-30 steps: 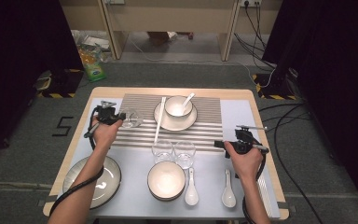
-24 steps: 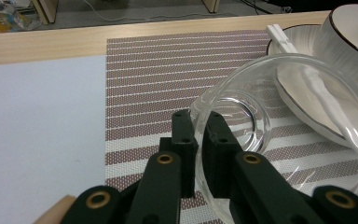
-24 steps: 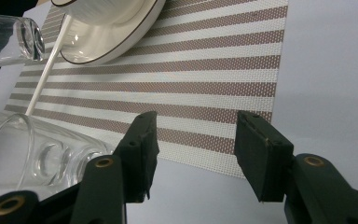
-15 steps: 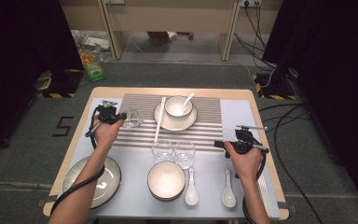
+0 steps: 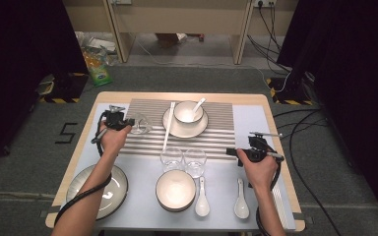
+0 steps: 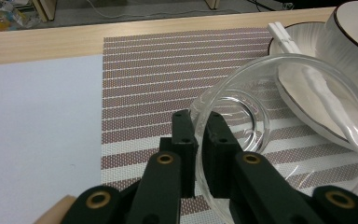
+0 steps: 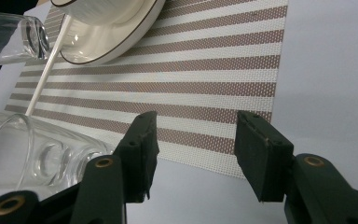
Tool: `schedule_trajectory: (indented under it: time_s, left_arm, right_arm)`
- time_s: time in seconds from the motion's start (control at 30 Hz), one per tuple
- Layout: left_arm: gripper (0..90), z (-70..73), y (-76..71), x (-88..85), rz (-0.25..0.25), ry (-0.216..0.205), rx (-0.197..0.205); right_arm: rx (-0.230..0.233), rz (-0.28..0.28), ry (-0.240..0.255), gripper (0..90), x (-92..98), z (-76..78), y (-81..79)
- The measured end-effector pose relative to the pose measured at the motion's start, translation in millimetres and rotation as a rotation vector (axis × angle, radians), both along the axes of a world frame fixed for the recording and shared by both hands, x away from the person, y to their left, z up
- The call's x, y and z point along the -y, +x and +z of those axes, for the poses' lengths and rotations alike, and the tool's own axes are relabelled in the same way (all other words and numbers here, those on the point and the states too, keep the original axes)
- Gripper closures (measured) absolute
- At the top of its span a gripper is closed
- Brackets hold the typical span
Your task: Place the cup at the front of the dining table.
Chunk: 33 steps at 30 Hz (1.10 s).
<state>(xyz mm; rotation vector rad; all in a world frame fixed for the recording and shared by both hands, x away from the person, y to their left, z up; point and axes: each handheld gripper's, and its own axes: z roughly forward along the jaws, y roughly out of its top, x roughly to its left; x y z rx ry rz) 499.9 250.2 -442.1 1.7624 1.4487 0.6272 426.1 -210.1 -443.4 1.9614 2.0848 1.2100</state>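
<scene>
The left gripper [image 6: 196, 140] was clamped on the rim of a small clear glass bowl [image 6: 279, 135], one jaw inside the wall and one outside, the bowl tilted over the striped placemat [image 6: 158, 79] at the bench's [image 5: 103, 98] far left, just beside the saucer [image 6: 303, 100] carrying a white bowl [image 6: 354, 32]. The right gripper [image 7: 193, 149] stood wide with nothing between its jaws, near two glass tumblers [image 7: 32, 154].

Both grippers, left gripper [image 5: 126, 121] and right gripper [image 5: 232, 152], are black with blocky jaws (brass-coloured pivot screws), trailing black cables; forearms bare.
</scene>
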Motion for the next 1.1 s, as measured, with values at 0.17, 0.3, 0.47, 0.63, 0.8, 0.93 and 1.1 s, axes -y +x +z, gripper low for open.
schedule_trajectory:
  time_s: [0.17, 0.3, 0.47, 0.63, 0.8, 0.93, 1.1]
  left_arm:
    - [84.4, -0.7, 0.9, 0.4, -0.002, 0.001, -0.004]
    - [84.4, -2.0, 1.3, 1.0, -0.001, -0.003, -0.007]
    - [84.4, -3.3, 2.1, 1.1, 0.001, 0.000, -0.012]
    - [84.4, -5.5, 3.1, 2.4, 0.000, -0.005, -0.018]
    - [84.3, -5.1, 4.1, 2.3, -0.002, -0.002, -0.020]
    - [84.2, -5.3, 4.8, 2.0, -0.004, -0.004, -0.020]
    - [84.0, -5.1, 5.9, 2.2, -0.002, -0.007, -0.019]
  right_arm:
    - [-0.001, 0.000, -0.003, 49.4, -0.2, 0.0, 0.0]
    - [0.000, 0.001, -0.001, 49.4, -0.1, -0.3, 0.0]
    - [-0.002, 0.000, -0.003, 49.4, -0.1, -0.1, 0.0]
    - [-0.006, -0.001, -0.001, 49.4, 0.2, -0.2, 0.0]
    - [-0.004, -0.001, 0.000, 49.3, 0.1, -0.5, 0.1]
    - [-0.009, -0.001, -0.002, 49.3, -0.5, -0.6, 0.0]
    - [-0.005, 0.002, -0.001, 49.3, -0.5, -0.6, 0.0]
